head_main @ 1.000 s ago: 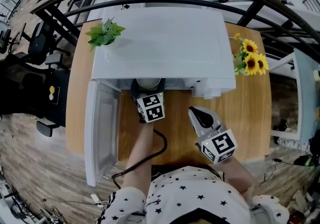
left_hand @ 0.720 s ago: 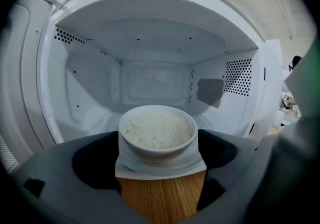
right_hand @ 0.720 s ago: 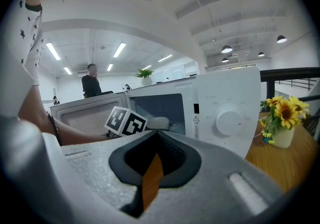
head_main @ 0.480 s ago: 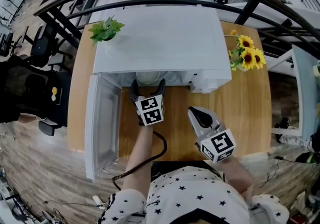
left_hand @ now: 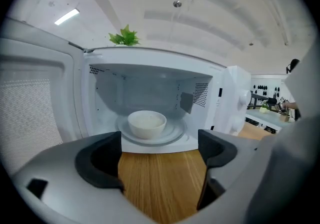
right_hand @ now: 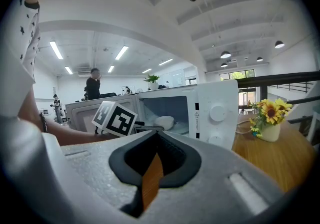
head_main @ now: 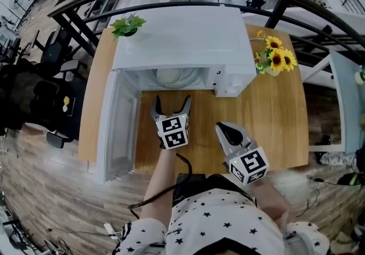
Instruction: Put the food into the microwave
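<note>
Bowl (left_hand: 147, 124) sits on turntable plate (left_hand: 174, 135) inside microwave (head_main: 182, 37), near front sill. Door (head_main: 117, 128) stands wide open at left. Left gripper (head_main: 172, 102) outside cavity over bare worktop (head_main: 279, 122), jaws wide apart, empty. Right gripper (head_main: 223, 129) nearer person, jaws closed, nothing between.

Bowl (head_main: 169, 76): in the head view its back part is covered by the roof of the microwave (head_main: 182, 37); what is held in it cannot be told from any view.
Door (left_hand: 30, 102): cut off by the left edge in the left gripper view.
Dial (right_hand: 217, 113) markings: too small to be read.
Vase (head_main: 271, 72): mostly covered by the sunflowers (head_main: 276, 59) in the head view.
Distant person (right_hand: 92, 86): too small and dim for any detail to be made out.
</note>
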### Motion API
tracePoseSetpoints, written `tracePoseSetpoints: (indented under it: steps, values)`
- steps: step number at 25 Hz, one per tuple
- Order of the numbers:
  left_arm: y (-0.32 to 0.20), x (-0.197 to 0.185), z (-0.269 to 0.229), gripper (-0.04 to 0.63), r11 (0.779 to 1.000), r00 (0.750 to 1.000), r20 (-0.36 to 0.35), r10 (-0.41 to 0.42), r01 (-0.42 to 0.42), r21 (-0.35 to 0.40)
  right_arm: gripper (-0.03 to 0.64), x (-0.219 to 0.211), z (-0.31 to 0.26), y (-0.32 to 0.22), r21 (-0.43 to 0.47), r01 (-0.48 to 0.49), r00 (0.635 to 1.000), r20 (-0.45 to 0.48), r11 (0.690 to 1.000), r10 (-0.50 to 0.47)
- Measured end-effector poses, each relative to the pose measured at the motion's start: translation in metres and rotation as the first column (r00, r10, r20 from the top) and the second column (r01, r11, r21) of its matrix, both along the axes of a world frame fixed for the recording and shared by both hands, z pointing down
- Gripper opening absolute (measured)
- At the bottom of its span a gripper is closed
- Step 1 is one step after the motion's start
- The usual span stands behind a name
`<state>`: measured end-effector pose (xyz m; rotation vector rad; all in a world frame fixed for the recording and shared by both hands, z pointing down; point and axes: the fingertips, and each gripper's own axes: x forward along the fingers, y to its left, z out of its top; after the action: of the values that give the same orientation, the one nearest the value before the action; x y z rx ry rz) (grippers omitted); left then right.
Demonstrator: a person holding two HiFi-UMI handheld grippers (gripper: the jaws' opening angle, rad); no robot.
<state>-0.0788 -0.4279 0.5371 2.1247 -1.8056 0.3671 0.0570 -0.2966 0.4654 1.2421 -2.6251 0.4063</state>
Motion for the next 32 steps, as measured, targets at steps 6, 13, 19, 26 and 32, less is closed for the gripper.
tracePoseSetpoints:
  steps: [6, 13, 19, 26, 32]
  values:
    - [0.049, 0.007, -0.018, 0.483, 0.999, 1.000, -0.005, 0.003, -0.003, 0.040, 0.006, 0.006, -0.003, 0.037, 0.019, -0.005, 1.000, 0.005, 1.000, 0.005]
    - [0.112, 0.004, -0.033, 0.302, 0.995, 0.998, -0.007, -0.062, 0.062, 0.073, 0.006, 0.011, -0.012, 0.088, 0.058, -0.010, 1.000, 0.006, 0.998, 0.009]
    - [0.167, 0.006, -0.052, 0.210, 0.992, 0.997, 0.002, -0.078, 0.077, 0.097, 0.006, 0.017, -0.019, 0.128, 0.082, -0.022, 1.000, 0.018, 0.996, 0.021]
    - [0.231, 0.012, -0.068, 0.088, 0.990, 0.998, -0.011, -0.069, 0.069, 0.119, 0.005, 0.022, -0.029, 0.172, 0.114, -0.033, 0.999, 0.021, 0.993, 0.031]
    - [0.276, 0.023, -0.083, 0.025, 0.989, 1.000, 0.005, -0.023, 0.022, 0.149, 0.006, 0.031, -0.032, 0.201, 0.126, -0.044, 0.999, 0.026, 0.991, 0.041]
